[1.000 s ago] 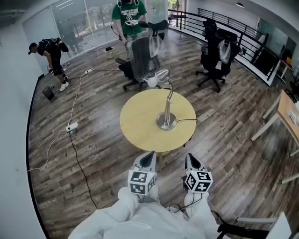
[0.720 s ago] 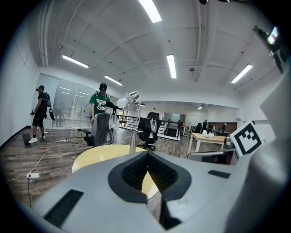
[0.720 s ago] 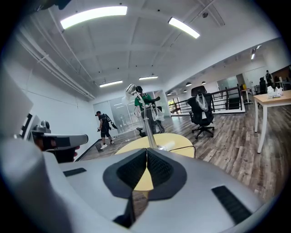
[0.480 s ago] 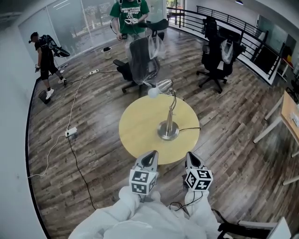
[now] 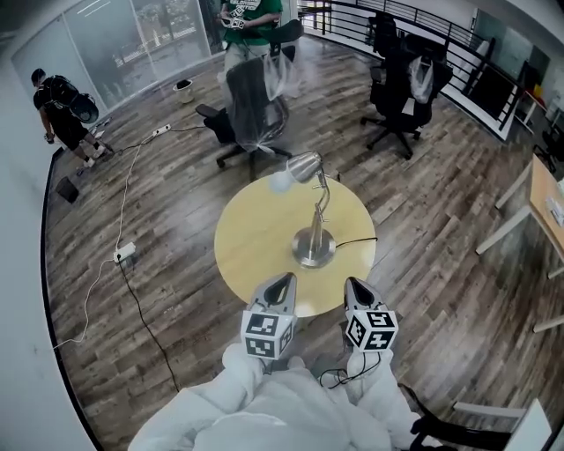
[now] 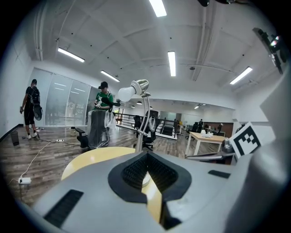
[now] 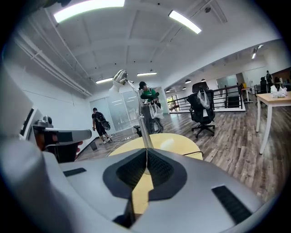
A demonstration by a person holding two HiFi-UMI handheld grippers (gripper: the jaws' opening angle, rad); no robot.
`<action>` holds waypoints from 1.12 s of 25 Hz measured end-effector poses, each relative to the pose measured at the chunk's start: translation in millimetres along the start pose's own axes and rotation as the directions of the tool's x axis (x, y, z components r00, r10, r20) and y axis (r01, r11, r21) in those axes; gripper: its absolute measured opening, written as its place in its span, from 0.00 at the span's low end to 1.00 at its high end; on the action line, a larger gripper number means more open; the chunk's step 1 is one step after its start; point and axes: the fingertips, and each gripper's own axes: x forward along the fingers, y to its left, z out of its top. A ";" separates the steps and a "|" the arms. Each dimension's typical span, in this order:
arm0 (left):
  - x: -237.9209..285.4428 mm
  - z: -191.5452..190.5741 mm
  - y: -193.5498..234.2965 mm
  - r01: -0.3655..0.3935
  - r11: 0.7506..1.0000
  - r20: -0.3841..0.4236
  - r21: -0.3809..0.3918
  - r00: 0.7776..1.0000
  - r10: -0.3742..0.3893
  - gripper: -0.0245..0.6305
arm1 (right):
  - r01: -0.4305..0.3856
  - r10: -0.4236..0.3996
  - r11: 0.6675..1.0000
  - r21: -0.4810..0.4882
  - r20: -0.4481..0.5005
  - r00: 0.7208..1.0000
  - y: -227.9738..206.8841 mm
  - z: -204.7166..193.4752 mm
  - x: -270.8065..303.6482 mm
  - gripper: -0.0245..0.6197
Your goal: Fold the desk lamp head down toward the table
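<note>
A chrome desk lamp [image 5: 315,225] stands upright on a round yellow table [image 5: 256,242], right of its middle. Its head [image 5: 302,166] with a white bulb [image 5: 280,181] is raised and points left. The same lamp shows in the left gripper view as a head with bulb [image 6: 132,90], and in the right gripper view as a head [image 7: 120,78] on a thin stem. My left gripper [image 5: 280,284] and right gripper [image 5: 355,286] hover side by side at the table's near edge, both shut and empty, well short of the lamp.
A black cord [image 5: 352,241] runs from the lamp base off the table's right side. Office chairs [image 5: 251,110] stand behind the table, with a person in green [image 5: 249,19] beyond. Another person [image 5: 60,110] is far left. Floor cables [image 5: 132,255] lie left. A desk [image 5: 548,207] stands right.
Both grippers have moved forward together to the table's near edge, and the table and lamp sit closer in the head view. The person at far left has walked further away.
</note>
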 end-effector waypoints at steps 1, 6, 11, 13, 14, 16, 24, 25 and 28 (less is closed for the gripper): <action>3.3 -0.4 0.9 0.005 1.000 -0.005 0.000 1.000 -0.005 0.04 | 0.003 -0.003 1.000 0.005 -0.010 1.000 -1.9 -1.8 3.2 0.06; 16.2 -2.7 9.4 0.006 1.000 -0.020 -0.008 1.000 -0.006 0.04 | 0.003 -0.002 1.000 0.007 -0.031 1.000 -6.3 -3.2 18.7 0.06; 33.7 -0.9 18.8 -0.011 1.000 -0.028 -0.013 1.000 0.011 0.04 | -0.036 0.035 0.999 -0.010 -0.064 0.997 -11.8 -4.7 45.1 0.06; 41.3 2.6 21.1 -0.018 1.000 -0.032 -0.011 0.999 0.017 0.04 | -0.060 0.058 0.998 -0.018 -0.096 0.994 -14.4 -8.7 58.6 0.06; 44.7 5.5 20.1 -0.014 1.000 -0.031 -0.005 0.999 0.014 0.04 | -0.070 0.067 0.997 -0.026 -0.112 0.991 -16.3 -10.7 64.6 0.06; 52.3 13.6 16.9 0.000 1.000 -0.024 0.019 1.000 0.000 0.04 | -0.092 0.085 0.995 -0.048 -0.139 0.987 -20.5 -14.6 77.2 0.07; 85.6 33.9 2.8 0.062 0.990 0.000 0.129 0.998 -0.063 0.04 | -0.215 0.165 0.959 -0.186 -0.249 0.954 -29.9 -42.5 142.0 0.28; 88.2 35.0 0.5 0.065 0.987 0.000 0.148 0.998 -0.066 0.04 | -0.234 0.179 0.950 -0.206 -0.257 0.950 -29.1 -44.9 150.7 0.29; 98.1 39.3 -5.8 0.074 0.981 -0.002 0.179 0.997 -0.075 0.05 | -0.295 0.218 0.919 -0.261 -0.288 0.932 -25.4 -50.1 175.0 0.32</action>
